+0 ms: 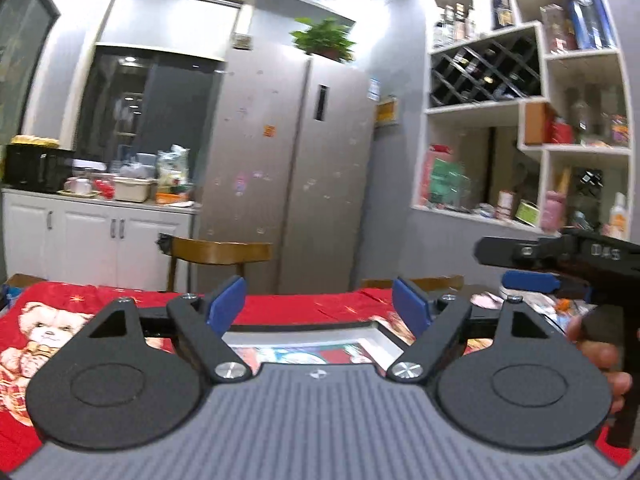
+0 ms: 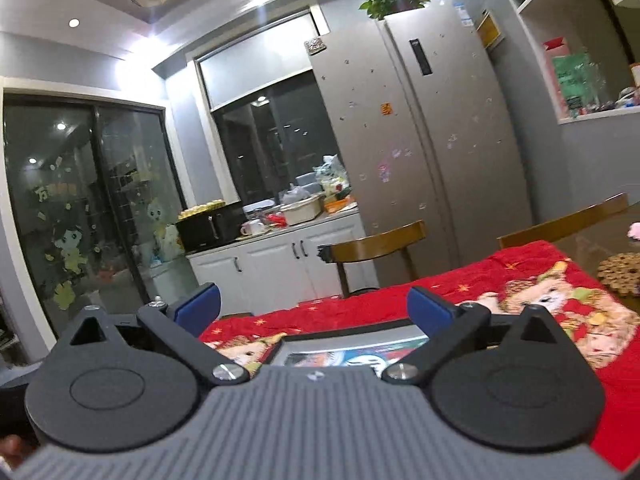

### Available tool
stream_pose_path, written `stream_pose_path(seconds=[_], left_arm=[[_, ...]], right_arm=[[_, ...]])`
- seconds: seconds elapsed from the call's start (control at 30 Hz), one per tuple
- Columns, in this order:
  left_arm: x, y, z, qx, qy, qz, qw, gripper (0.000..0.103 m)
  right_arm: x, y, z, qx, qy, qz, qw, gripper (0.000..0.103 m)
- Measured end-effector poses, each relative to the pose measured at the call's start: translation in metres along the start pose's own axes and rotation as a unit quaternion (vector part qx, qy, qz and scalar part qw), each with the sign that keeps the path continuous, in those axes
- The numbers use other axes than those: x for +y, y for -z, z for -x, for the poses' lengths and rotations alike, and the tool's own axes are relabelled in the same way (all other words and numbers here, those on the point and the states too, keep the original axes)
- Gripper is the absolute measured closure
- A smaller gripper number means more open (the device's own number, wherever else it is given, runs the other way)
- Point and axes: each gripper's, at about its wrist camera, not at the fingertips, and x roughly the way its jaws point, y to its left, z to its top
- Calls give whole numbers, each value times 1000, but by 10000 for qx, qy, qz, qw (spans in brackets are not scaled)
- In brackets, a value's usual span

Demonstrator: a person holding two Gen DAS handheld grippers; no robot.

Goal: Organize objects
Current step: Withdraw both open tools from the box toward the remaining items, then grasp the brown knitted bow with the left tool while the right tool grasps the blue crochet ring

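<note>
The left tool (image 1: pixel 319 300) sits low in the frame's centre, released, its blue pads (image 1: pixel 227 299) spread wide with nothing between them. The right tool (image 2: pixel 314 308) is likewise released, pads apart and bare.

Just below and past each tool's pads lies a white-framed picture (image 1: pixel 312 350), flat on the red bear-print cloth (image 1: pixel 60 320) covering the worktop; only a cropped strip of it shows at lower centre in both views.

Only the left wrist view shows the other tool: the right tool's black body with one blue pad enters from the right edge at mid-height, a hand (image 1: pixel 600 356) gripping its handle. That view alone also shows the white wall shelves (image 1: pixel 532 120) with the wine rack at upper right. Only the right wrist view shows the dark glass sliding door (image 2: pixel 88 208) at left and a woven mat (image 2: pixel 620 276) at the right edge.

The worktop's far edge runs across mid-frame; beyond it stand a wooden chair (image 2: pixel 376 244), a silver fridge (image 2: pixel 432 140), and a white cabinet (image 2: pixel 280 264).
</note>
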Motion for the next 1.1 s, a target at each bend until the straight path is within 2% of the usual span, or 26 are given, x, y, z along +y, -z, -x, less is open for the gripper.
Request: stream_pose_path(seconds=[0.07,0.2,0.27,0.33,0.4,0.53,0.63,0.73,0.87,0.93,1.1], left_arm=[[-11,6,2,101,62,-6,9999,19],[-30,27,-5,547,79,175,9983,19],[-43,40,-8,746,127,-25,9971,19],[-49,52,-15,846,118,-135,9963,19],[-52,68,-16,950,-61,-112,9954,19],[-57,95,-25,1342,-223,-102,9906,19],[-54,112,-30,1447,-337,-328,9884,19],[-49,121,-37,1504,-456,-345,9870,19],[-41,126,-49,1618,-467,-278,9853,19],[-39,128,-54,1729,-391,-270,9838,19],[-39,128,-58,1718,-245,-216,9846,19]], right_arm=[[-2,9,9,-37,135,147,9998,0],[-5,25,21,-16,204,387,9990,0],[-8,36,23,16,251,443,9987,0],[-16,49,23,99,311,368,9988,0],[-23,60,22,220,326,324,9987,1],[-43,76,11,494,377,145,9980,4],[-56,84,4,574,470,-66,9972,5],[-75,92,-6,649,592,-377,9954,7],[-99,106,-20,1178,259,-1202,9854,17],[-101,110,-28,1352,65,-1424,9805,24],[-84,105,-45,1494,-190,-1124,9822,31]])
